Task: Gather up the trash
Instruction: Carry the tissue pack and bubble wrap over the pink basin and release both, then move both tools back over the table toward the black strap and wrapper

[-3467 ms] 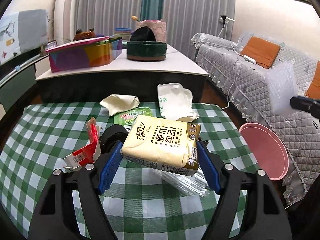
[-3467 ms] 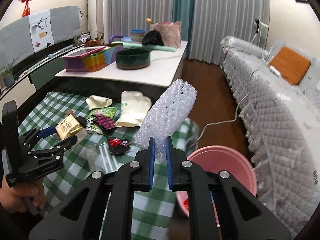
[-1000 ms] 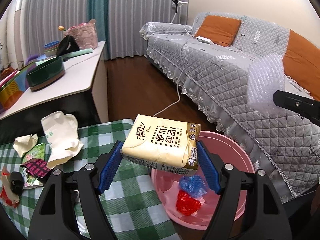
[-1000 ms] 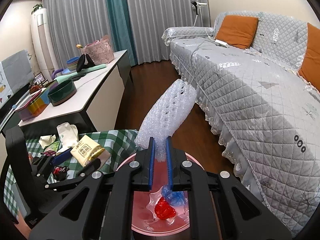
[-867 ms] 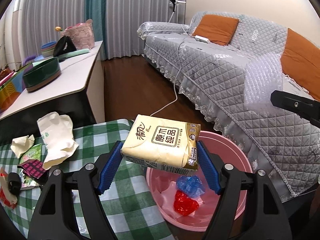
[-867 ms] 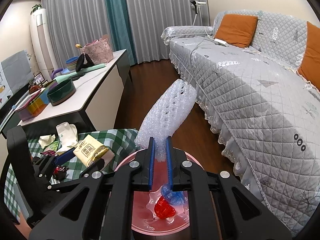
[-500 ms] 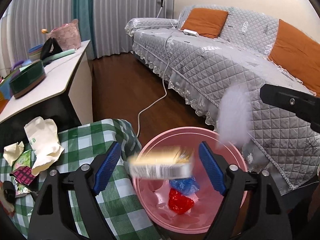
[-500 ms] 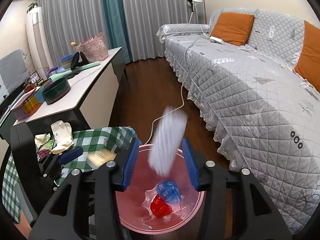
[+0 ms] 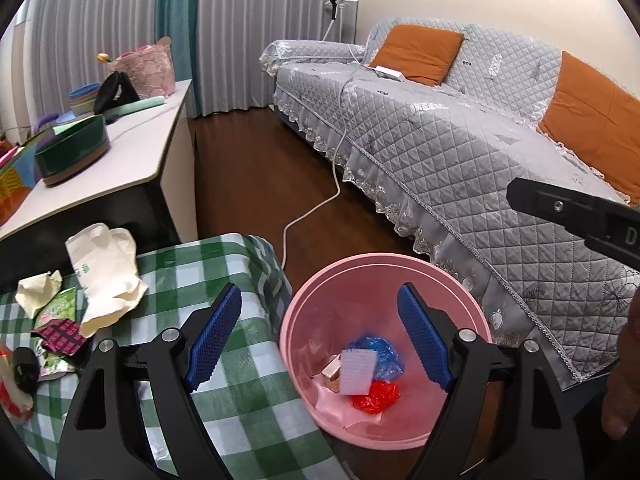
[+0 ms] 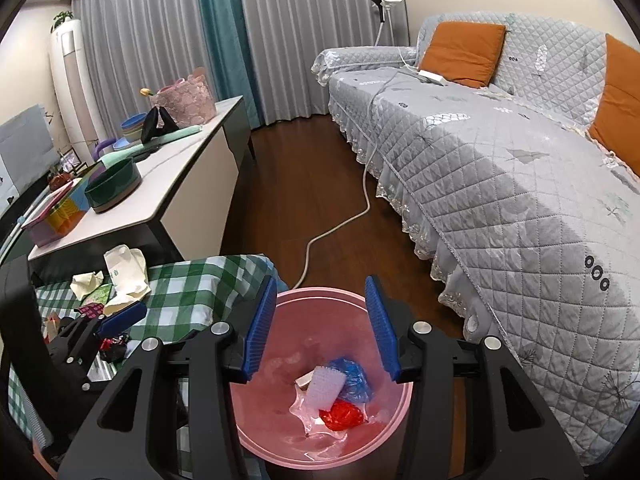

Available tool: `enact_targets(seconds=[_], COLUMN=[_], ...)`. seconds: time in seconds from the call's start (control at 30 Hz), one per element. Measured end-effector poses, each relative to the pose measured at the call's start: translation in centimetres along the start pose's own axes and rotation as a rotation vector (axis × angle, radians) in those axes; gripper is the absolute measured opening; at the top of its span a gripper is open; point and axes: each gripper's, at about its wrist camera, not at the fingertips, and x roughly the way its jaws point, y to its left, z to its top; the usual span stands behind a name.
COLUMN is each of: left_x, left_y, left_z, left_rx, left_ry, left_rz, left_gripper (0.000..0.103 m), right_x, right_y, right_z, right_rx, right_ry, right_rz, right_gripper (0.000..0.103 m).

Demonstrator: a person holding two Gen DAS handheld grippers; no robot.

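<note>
A pink bin (image 9: 460, 300) is seen on the dark floor, just beside the corner of a table covered in green check cloth (image 9: 256, 412). Inside it a white bubble-wrap piece (image 10: 324, 390) lies on top, partly over a tan tissue pack (image 9: 331, 370) of which only a corner is seen. Against these lie a crumpled blue bag (image 10: 354, 374) and a red bag (image 10: 342, 414), on a clear wrapper at the bottom.

More trash is left on the cloth: a white paper bag (image 9: 104, 276), a crumpled cream paper (image 9: 38, 296), a green packet (image 9: 60, 306) and a dark pink wrapper (image 9: 60, 332), close together near the far edge.

The left gripper (image 9: 318, 338) is held tilted down over the bin's near rim; its blue pads (image 9: 214, 338) are spread wide with nothing between them. The right gripper (image 10: 320, 326) is also pointed down over the bin; its fingers are parted and empty. Part of a hand (image 9: 624, 380) is seen at the left view's right edge.
</note>
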Motion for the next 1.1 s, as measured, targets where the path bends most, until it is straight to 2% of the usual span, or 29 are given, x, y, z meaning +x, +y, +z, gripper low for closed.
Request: enact_targets(seconds=[0.47,0.6,0.8,0.97,1.1], left_x=[-6.2,-7.7,-10.4,-11.8,-12.1], left_y=[5.5,7.7,12.2,17.0,20.7], left_z=[-0.7,-1.5,-3.1,-4.9,-6.8], left_rx=[-0.062,-0.089,-0.130,-0.175,-0.252], left_ry=[-0.062,-0.066,-0.075,-0.064,-0.052], left_rz=[0.062,0.087,0.130,0.195,0.243], left_gripper=[0.077,0.072,0.060,0.057,0.057], right_x=[-1.2,-1.5,-1.5,-1.1,-0.4], right_y=[5.1,6.5,8.1,9.7,11.2], right_z=[-0.7,-1.2,-1.6,-1.9,-2.2], right_rx=[-0.100,-0.120,-0.110,-0.095,-0.093], right_ry=[-0.049,-0.043,-0.025,-0.018,-0.006], right_rz=[0.065,0.096,0.155,0.200,0.232], right_gripper=[0.047,0.047,0.046,0.043,0.042])
